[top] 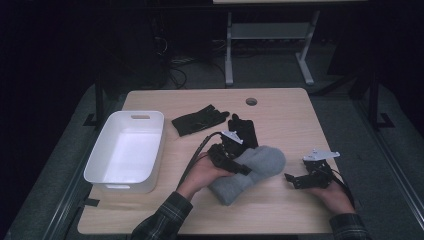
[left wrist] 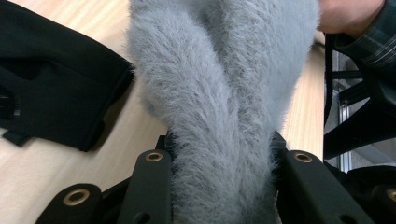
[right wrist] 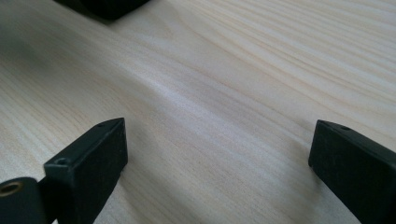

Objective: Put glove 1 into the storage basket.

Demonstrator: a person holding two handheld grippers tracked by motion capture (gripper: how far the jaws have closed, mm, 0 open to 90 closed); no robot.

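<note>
Left gripper [top: 239,162] clamped on grey fuzzy sock [left wrist: 219,107], lifted | right gripper [right wrist: 217,154] wide open, empty | white bin [top: 100,170] unfilled | black gloves [top: 200,120] likely remain.

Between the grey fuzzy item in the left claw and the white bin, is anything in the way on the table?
Nothing visible blocks that path. The left claw is shut on the grey fuzzy item; bare table lies between it and the white bin. The black glove lies farther back, beside the route, not across it.
</note>
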